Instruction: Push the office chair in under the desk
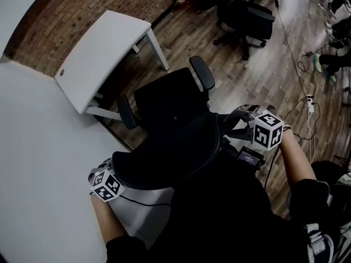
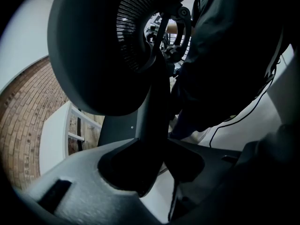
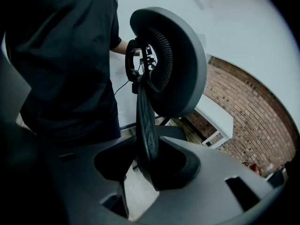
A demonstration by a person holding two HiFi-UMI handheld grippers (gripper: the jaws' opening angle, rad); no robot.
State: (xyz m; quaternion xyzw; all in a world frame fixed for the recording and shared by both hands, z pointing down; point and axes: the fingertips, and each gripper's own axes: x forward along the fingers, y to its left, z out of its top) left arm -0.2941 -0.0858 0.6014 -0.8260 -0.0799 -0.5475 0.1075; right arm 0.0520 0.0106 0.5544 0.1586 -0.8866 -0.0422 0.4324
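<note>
Left tongs (image 2: 151,165) and right tongs (image 3: 151,165) clamp one office chair (image 1: 170,104).

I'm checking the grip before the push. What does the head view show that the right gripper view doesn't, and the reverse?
Only the head view: a second chair and the marker cube on the right claw. Only the right gripper view: the backrest edge clamped between that claw's jaws. Both: the white desk, brick wall and headrest.

Office — white desk (image 1: 104,53), spare swivel chair (image 1: 247,15), floor cables (image 1: 286,34) — brick wall (image 1: 82,10).
</note>
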